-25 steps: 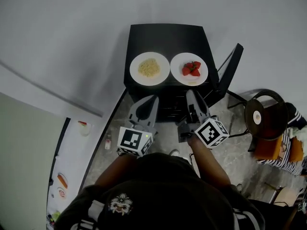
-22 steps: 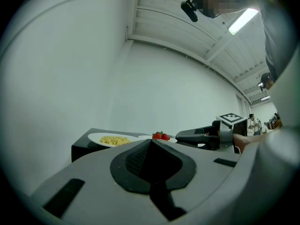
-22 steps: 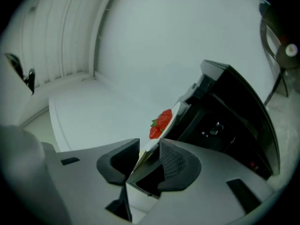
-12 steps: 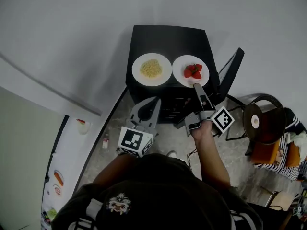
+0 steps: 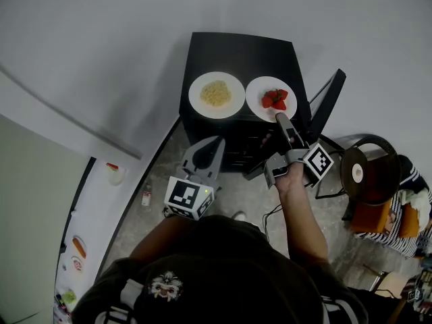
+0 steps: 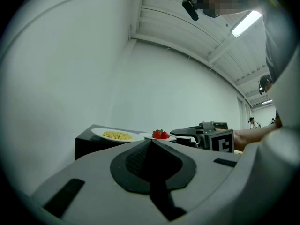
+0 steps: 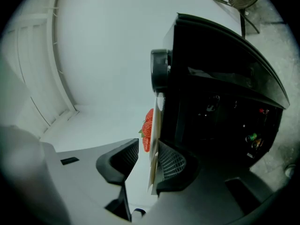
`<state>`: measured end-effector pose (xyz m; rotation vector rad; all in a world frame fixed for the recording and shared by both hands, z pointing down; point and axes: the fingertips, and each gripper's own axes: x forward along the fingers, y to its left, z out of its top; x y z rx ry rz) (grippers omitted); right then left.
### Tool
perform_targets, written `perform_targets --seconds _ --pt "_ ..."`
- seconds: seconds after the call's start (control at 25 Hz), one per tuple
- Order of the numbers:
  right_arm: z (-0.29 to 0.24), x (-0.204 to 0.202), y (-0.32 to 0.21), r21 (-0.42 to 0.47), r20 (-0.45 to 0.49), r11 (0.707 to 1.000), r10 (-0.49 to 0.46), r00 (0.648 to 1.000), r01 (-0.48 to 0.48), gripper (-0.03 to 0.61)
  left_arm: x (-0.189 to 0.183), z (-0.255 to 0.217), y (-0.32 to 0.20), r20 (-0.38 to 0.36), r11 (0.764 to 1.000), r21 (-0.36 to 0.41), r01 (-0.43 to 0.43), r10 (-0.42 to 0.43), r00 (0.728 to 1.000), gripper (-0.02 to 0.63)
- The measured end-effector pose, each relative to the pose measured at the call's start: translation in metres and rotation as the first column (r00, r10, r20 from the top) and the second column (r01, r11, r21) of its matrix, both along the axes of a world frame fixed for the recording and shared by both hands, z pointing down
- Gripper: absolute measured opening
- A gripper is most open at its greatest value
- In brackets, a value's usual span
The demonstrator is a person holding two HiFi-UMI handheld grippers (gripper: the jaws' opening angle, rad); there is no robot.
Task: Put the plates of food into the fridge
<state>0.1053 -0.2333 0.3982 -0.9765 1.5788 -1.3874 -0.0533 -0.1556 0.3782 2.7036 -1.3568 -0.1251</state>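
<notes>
Two white plates sit on top of a small black fridge (image 5: 239, 49): one with yellow noodles (image 5: 217, 94), one with strawberries (image 5: 271, 98). My right gripper (image 5: 280, 119) is turned on its side at the strawberry plate's near rim. In the right gripper view the plate's rim (image 7: 153, 168) stands between the jaws, which are closing; one pad lies against its underside and the other is still apart from it, with the strawberries (image 7: 148, 129) just beyond. My left gripper (image 5: 209, 147) hangs lower in front of the fridge, shut and empty.
The fridge door (image 5: 327, 106) stands open to the right, showing dark shelves (image 7: 225, 111). A chair with a round seat (image 5: 368, 164) and a person in a striped top (image 5: 405, 211) are at the right. A white counter (image 5: 101, 201) runs along the left.
My right gripper has moved forward and up to the strawberry plate, rolled onto its side and spread its jaws round the rim. The left gripper has barely moved.
</notes>
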Motion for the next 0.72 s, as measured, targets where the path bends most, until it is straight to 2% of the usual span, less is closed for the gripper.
perform_targets --seconds 0.2,0.32,0.44,0.72 --pt "0.002 -0.002 -0.001 -0.018 0.032 1.000 0.012 0.999 -0.011 0.099 0.000 0.000 0.002 0.007 1.000 0.008 -0.002 0.002 1.000 0.021" --pt "0.007 0.003 0.001 -0.038 0.015 0.999 0.026 1.000 -0.026 0.061 0.002 0.004 0.005 -0.022 1.000 -0.007 -0.004 0.004 1.000 0.021" --pt "0.010 0.006 0.000 -0.033 0.003 0.999 0.043 0.999 -0.043 0.054 -0.002 0.004 0.005 -0.057 1.000 -0.022 -0.014 0.013 0.998 0.021" --pt "0.008 0.008 0.005 -0.013 -0.001 0.997 0.076 0.997 -0.076 0.037 -0.011 0.006 0.004 -0.056 0.999 -0.034 0.010 -0.012 0.998 0.021"
